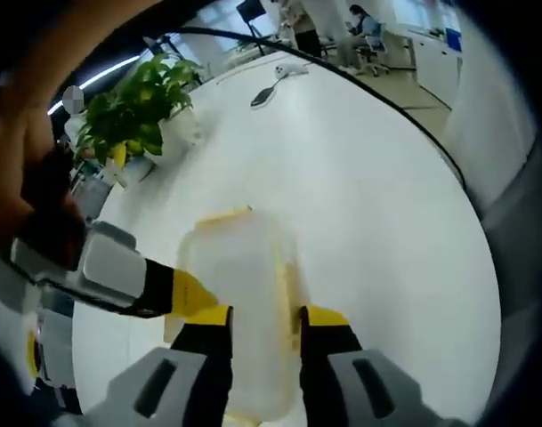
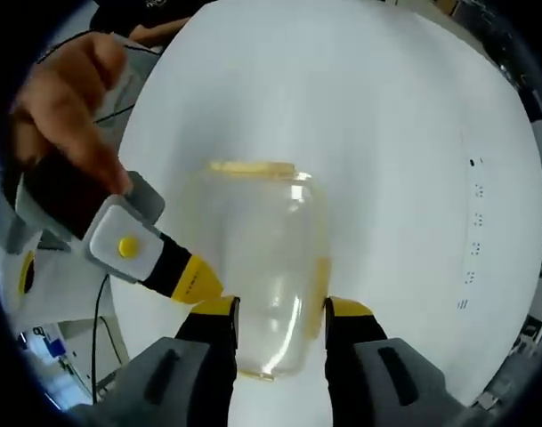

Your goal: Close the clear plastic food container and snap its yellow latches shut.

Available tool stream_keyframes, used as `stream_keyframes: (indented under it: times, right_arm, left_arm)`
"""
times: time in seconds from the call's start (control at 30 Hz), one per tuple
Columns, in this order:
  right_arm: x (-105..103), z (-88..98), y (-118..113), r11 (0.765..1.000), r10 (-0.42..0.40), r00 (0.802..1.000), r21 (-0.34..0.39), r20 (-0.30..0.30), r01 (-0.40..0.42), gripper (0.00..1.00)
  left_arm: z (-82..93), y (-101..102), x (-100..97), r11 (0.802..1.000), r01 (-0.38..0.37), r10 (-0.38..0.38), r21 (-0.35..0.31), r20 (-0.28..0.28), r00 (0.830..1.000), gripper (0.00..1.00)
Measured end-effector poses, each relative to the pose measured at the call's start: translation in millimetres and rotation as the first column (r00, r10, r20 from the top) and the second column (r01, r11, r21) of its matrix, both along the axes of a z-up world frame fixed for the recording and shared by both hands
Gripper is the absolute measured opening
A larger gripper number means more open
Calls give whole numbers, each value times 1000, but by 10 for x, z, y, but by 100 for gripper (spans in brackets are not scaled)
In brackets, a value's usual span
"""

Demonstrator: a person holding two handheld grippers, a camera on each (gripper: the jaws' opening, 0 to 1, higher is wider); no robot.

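Left gripper (image 1: pixel 266 320): nearest the lens in the left gripper view; its yellow-tipped jaws are set apart, one on each side of the container (image 1: pixel 244 267); whether they are squeezing or merely resting against it cannot be told
Right gripper (image 2: pixel 281 311): the same stance is seen in the right gripper view, with the container (image 2: pixel 262 240) between the jaws and touching both tips; a firm clench cannot be confirmed
Left of the jaws: in each view the other gripper is brought in from the left by a hand (image 2: pixel 70 98), and its yellow tip (image 1: pixel 189 294) (image 2: pixel 192 280) is laid against the container's left wall
Between the jaws: the clear body runs straight ahead from the tips over the white table (image 2: pixel 386 133)
Far end: a yellow latch (image 2: pixel 251 166) is seen across the end farthest from the tool
Right of the jaws: a second yellow latch (image 2: pixel 321 280) lies along the right wall, just ahead of the right-hand tip
Lid: whether it is fully seated cannot be read through the clear plastic
Step in hand: judged to be steadying the box so a latch can be pressed home
Doing it well: the body should be held square and lightly so the walls are not bowed; the lid should be seated all round before any latch is pushed; pressure should be put on the latch's free edge, toward the wall, until it is caught
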State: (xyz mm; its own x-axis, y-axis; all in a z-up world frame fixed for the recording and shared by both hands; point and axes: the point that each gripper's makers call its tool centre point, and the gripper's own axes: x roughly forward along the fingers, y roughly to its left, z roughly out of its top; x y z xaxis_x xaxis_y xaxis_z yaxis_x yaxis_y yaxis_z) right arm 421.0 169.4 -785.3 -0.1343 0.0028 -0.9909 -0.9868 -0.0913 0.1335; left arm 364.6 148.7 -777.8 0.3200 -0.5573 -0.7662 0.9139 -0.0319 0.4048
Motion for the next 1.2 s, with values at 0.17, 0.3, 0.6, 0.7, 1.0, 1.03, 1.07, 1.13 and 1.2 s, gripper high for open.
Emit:
stream_keyframes:
  times: [0.17, 0.3, 0.6, 0.7, 1.0, 1.03, 1.07, 1.13, 1.2]
  right_arm:
    - [35, 4, -21, 1000, -16, 1000, 8, -12, 16, 35]
    - [16, 9, -35, 999, -37, 999, 32, -17, 37, 35]
    - [-10, -13, -113, 998, -51, 999, 26, -10, 51, 35]
    - [-12, -27, -120, 995, -94, 995, 37, -39, 95, 36]
    - [-22, -30, -95, 990, -115, 989, 66, -92, 121, 35]
    - [-21, -28, -90, 991, -113, 989, 65, -91, 119, 35]
    - [-21, -27, -88, 991, -113, 989, 65, -90, 119, 34]
    - [4, -28, -72, 991, -109, 990, 65, -88, 115, 34]
    - [35, -31, -57, 992, -104, 991, 67, -87, 110, 33]
  left_arm:
    - [-13, -12, -13, 1000, 3, -3, 9, 26, 1000, 22]
    - [-17, -18, -10, 1000, -5, 4, 20, 45, 999, 22]
    - [-12, -2, 36, 1000, -18, 15, 26, 95, 995, 21]
    - [-24, -9, 23, 999, -11, 7, 30, 109, 994, 22]
    - [-30, -14, 23, 1000, -7, 5, 22, 116, 993, 22]
    - [-31, -14, 24, 1000, -8, 5, 20, 115, 993, 22]
    - [-35, -18, 23, 1000, -5, 3, 20, 117, 993, 23]
    - [-50, -28, 29, 1000, -4, 1, 27, 126, 992, 23]
    - [-48, -27, 31, 1000, -6, 2, 27, 125, 992, 24]
